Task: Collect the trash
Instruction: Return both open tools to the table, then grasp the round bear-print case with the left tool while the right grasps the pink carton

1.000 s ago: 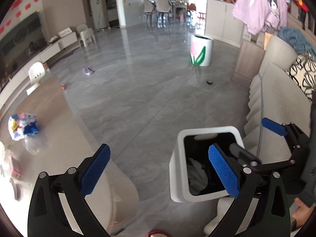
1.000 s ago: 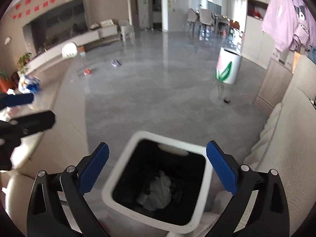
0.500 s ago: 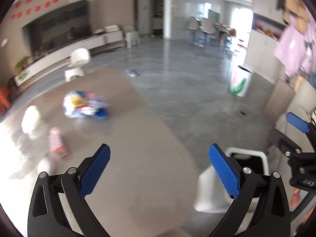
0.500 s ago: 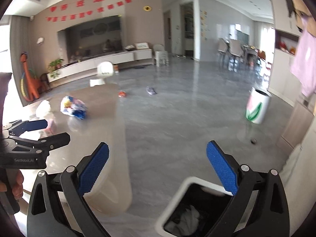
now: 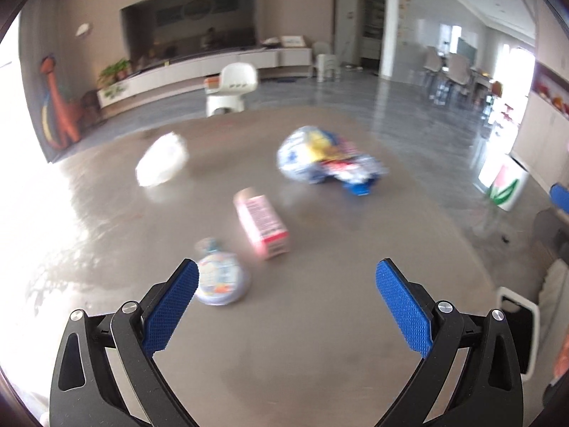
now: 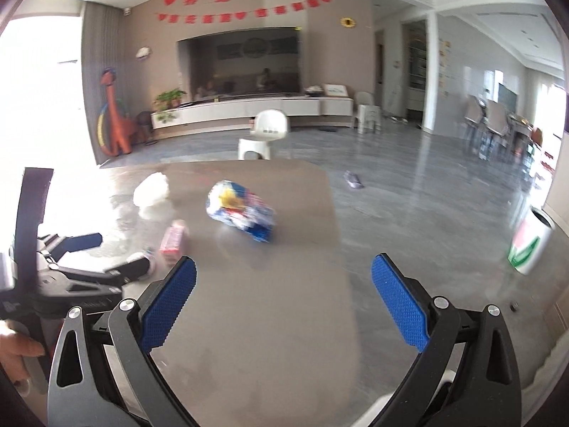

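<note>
Trash lies on a brown table: a pink carton, a small round cup with a printed lid, a crumpled white tissue and a colourful crumpled plastic bag. My left gripper is open and empty, just short of the cup and carton. My right gripper is open and empty above the table, behind the bag and carton. The left gripper shows at the right wrist view's left. The white trash bin is low at the right.
A white stool stands past the table's far edge. A white tulip-print basket stands on the grey floor at the right, and a scrap lies on the floor. A TV wall and a dinosaur toy are at the back.
Both grippers have swung left and up, away from the bin toward the table. The trash on the table now fills the left wrist view. Both stay open.
</note>
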`<state>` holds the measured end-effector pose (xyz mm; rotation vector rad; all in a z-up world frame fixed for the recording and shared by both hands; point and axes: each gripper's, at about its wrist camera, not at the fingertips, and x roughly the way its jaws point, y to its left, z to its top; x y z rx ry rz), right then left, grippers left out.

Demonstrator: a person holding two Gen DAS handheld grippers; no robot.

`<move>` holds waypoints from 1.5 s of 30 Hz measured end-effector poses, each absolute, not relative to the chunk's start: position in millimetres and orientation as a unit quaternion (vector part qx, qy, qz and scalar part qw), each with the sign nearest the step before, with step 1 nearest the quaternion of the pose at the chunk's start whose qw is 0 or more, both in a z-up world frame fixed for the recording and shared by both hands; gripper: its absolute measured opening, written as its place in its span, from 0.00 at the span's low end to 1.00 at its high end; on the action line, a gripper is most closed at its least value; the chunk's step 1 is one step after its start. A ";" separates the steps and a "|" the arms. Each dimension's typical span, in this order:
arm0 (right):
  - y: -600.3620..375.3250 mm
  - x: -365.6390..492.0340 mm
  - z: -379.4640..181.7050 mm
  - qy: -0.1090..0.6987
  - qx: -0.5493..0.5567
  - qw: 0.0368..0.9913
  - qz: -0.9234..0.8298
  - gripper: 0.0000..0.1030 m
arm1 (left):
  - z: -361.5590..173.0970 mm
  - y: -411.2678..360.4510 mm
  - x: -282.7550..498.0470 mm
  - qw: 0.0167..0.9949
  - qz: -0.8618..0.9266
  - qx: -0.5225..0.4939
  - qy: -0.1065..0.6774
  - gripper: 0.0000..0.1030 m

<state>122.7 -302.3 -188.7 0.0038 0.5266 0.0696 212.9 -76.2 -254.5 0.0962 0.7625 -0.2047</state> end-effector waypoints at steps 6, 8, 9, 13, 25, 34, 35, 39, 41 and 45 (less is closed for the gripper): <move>-256.9 154.7 -195.7 0.265 -0.025 0.962 0.064 0.95 | -285.1 -30.9 245.1 0.913 -0.074 0.013 0.402 0.95; -243.9 164.2 -199.0 0.266 -0.032 0.961 0.073 0.95 | -293.1 -26.0 252.5 0.909 -0.071 0.010 0.411 0.95; -238.9 167.8 -200.5 0.267 -0.034 0.960 0.076 0.95 | -298.1 -22.8 258.2 0.907 -0.071 0.008 0.415 0.95; -223.5 179.5 -206.2 0.272 -0.035 0.958 0.086 0.95 | -312.5 -27.3 270.3 0.899 -0.066 0.021 0.431 0.95; -206.4 196.1 -216.0 0.284 -0.041 0.953 0.095 0.95 | -327.7 -35.8 275.0 0.892 -0.091 0.055 0.439 0.54; -180.0 223.7 -238.0 0.302 -0.050 0.945 0.112 0.95 | -299.5 4.3 270.1 0.908 -0.063 0.022 0.413 0.54; -175.8 227.1 -241.0 0.305 -0.052 0.944 0.114 0.95 | -295.8 8.5 269.6 0.911 -0.057 0.023 0.407 0.54; -156.3 245.7 -253.7 0.318 -0.058 0.938 0.126 0.95 | -285.4 22.9 266.3 0.929 -0.034 0.038 0.367 0.54; -150.1 256.4 -260.8 0.334 -0.061 0.932 0.125 0.93 | -284.2 29.0 267.0 0.932 -0.024 0.041 0.359 0.54; -140.7 276.7 -277.0 0.377 -0.065 0.916 0.123 0.80 | -280.6 42.2 270.1 0.932 -0.024 0.027 0.361 0.54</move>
